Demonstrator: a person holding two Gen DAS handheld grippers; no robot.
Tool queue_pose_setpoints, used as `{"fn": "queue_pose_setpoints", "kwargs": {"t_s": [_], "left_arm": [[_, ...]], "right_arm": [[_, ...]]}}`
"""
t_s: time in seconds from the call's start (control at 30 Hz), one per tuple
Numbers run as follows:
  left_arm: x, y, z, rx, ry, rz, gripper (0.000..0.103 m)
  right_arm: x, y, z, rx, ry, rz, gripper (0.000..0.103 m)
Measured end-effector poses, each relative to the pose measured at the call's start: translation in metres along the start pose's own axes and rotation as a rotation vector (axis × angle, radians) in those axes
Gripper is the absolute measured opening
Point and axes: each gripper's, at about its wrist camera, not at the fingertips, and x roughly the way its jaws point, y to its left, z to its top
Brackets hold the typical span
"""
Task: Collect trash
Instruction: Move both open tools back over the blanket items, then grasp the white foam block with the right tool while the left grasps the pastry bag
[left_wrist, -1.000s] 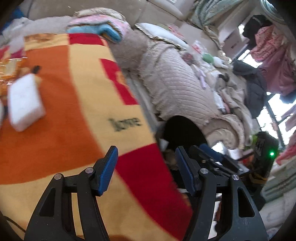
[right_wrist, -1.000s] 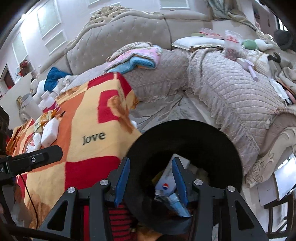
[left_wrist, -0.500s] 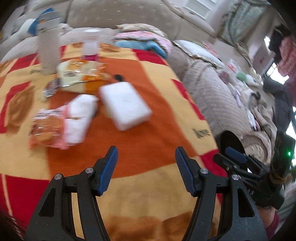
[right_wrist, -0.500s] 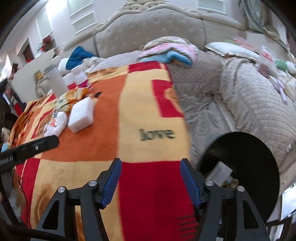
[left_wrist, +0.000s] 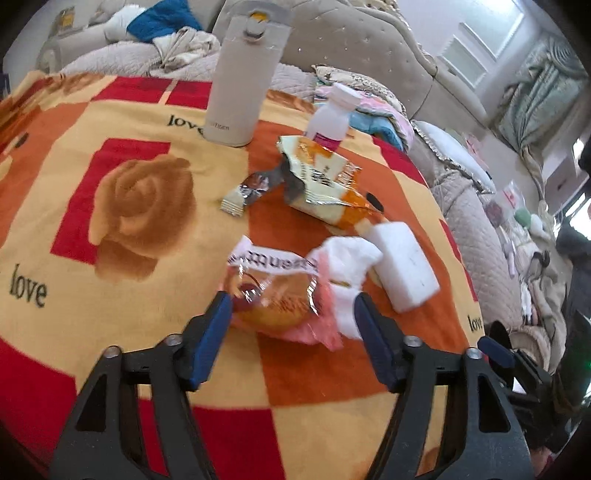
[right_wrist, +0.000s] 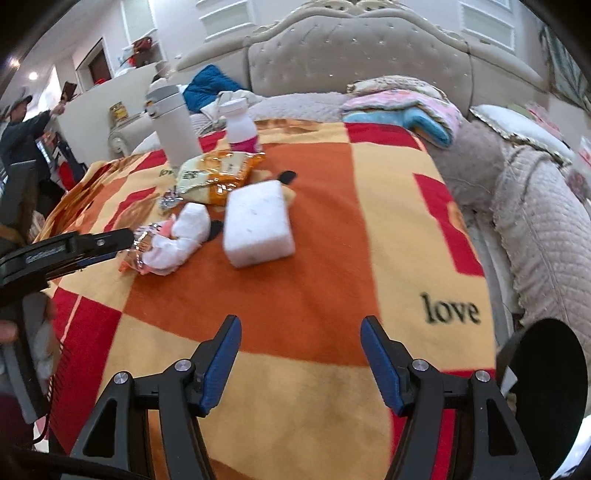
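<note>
Biggest risk imo: the left tongs (left_wrist: 291, 317) are spread wide right around the crinkly clear snack wrapper (left_wrist: 273, 291), nothing pinched yet (jaws have just been opening further), and the white crumpled tissue (left_wrist: 351, 266) is touching that wrapper on one side. Close now and you prob grab both, or the slick film just skates out from between the pads bc it's thin, shiny and springy. Blanket (left_wrist: 110, 229) on the surface is soft and fuzzy too, so a low pinch could snag the fabric w/ the trash. Right tongs (right_wrist: 301, 354) also empty, jaws have just been opening, hovering over bare blanket well short of the pile. Other stuff: yellow-orange foil chip bag (left_wrist: 325, 181), torn and puffy, a small silver foil scrap (left_wrist: 247, 190) just beside it, a white foam-looking block (right_wrist: 258, 225) w/ soft corners. Tall smooth tumbler (left_wrist: 240, 81) and small white bottle (left_wrist: 332, 118) stand upright behind, easy to knock if reaching far. Black bin (right_wrist: 546, 373) sits off the blanket's edge, by the right tongs.
</note>
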Motion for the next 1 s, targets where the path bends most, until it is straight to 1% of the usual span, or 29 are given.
{"fn": "queue_pose_setpoints", "kwargs": {"t_s": [0.07, 0.2, 0.27, 0.33, 0.5, 0.57, 0.7, 0.77, 0.8, 0.83, 0.87, 0.9, 1.0], "left_arm": [[0.009, 0.004, 0.003, -0.008, 0.018, 0.004, 0.070], [0.023, 0.004, 0.009, 0.028, 0.026, 0.047, 0.071], [0.031, 0.007, 0.012, 0.011, 0.052, 0.040, 0.071], [0.034, 0.006, 0.015, 0.023, 0.035, 0.050, 0.071], [0.036, -0.001, 0.013, 0.081, 0.032, 0.083, 0.070], [0.035, 0.001, 0.011, 0.093, 0.034, 0.061, 0.060], [0.029, 0.011, 0.010, 0.059, 0.046, 0.023, 0.055], [0.025, 0.015, 0.008, 0.044, 0.050, 0.021, 0.053], [0.022, 0.016, 0.007, 0.040, 0.050, 0.021, 0.052], [0.019, 0.017, 0.006, 0.036, 0.050, 0.018, 0.052], [0.017, 0.016, 0.005, 0.033, 0.049, 0.015, 0.052], [0.013, 0.018, 0.003, 0.027, 0.045, 0.010, 0.052], [0.001, 0.020, -0.002, 0.019, 0.021, 0.012, 0.052]], "right_arm": [[0.003, 0.006, 0.007, -0.010, -0.003, 0.002, 0.070], [0.014, 0.016, 0.024, -0.033, -0.006, 0.013, 0.071], [0.020, 0.021, 0.032, -0.045, -0.006, 0.016, 0.072], [0.030, 0.024, 0.042, -0.049, -0.007, 0.025, 0.077], [0.062, 0.028, 0.066, -0.040, 0.033, 0.023, 0.077], [0.075, 0.029, 0.073, -0.048, 0.050, 0.003, 0.077], [0.098, 0.031, 0.082, -0.067, 0.094, -0.013, 0.077], [0.110, 0.029, 0.085, -0.066, 0.120, -0.011, 0.077], [0.113, 0.028, 0.085, -0.060, 0.123, -0.006, 0.077], [0.112, 0.028, 0.086, -0.059, 0.106, -0.006, 0.066], [0.109, 0.028, 0.085, -0.061, 0.094, 0.003, 0.059], [0.107, 0.029, 0.085, -0.060, 0.090, 0.026, 0.056], [0.095, 0.036, 0.082, -0.090, 0.062, 0.010, 0.055]]}}
